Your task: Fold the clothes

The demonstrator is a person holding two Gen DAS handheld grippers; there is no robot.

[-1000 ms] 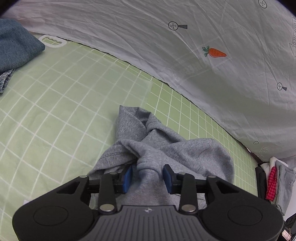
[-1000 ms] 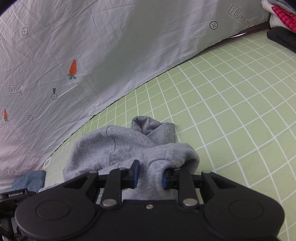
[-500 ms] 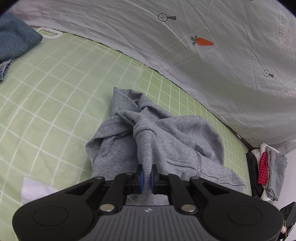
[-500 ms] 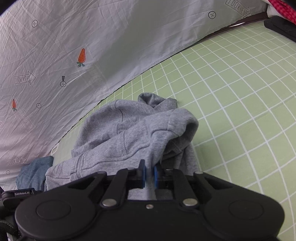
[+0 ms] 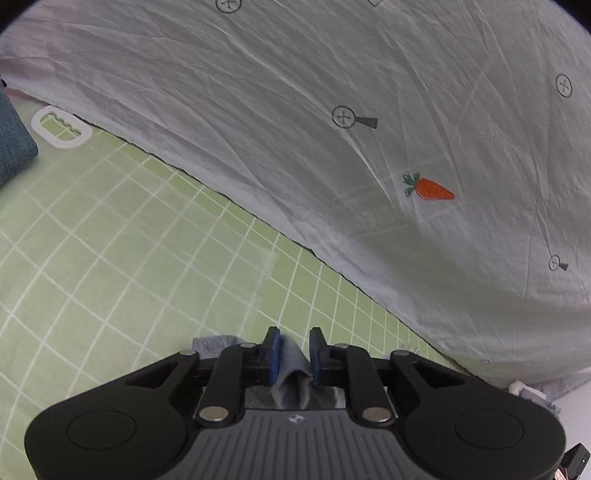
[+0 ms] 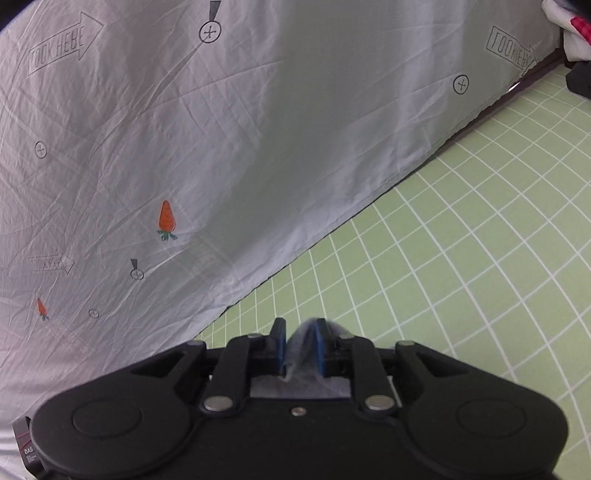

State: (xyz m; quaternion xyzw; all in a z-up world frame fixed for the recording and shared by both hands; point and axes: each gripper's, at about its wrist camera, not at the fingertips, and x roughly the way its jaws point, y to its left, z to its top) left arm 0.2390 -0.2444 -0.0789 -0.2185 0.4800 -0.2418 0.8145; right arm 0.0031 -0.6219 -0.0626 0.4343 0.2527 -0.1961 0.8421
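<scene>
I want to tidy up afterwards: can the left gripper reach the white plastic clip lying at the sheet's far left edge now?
Probably not yet: the left gripper has grey garment fabric between its opening jaws. The path over the green sheet to the clip looks free.

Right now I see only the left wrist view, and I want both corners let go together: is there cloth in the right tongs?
Observer: Yes. A fold of grey cloth sits between the right tongs, whose jaws are opening. It leans on one pad, with a gap at the other.
Operator: What lies at the far end of the bed on that side?
Observer: A red checked cloth shows in the top right corner, with a dark thing just below it on the green sheet.
</scene>
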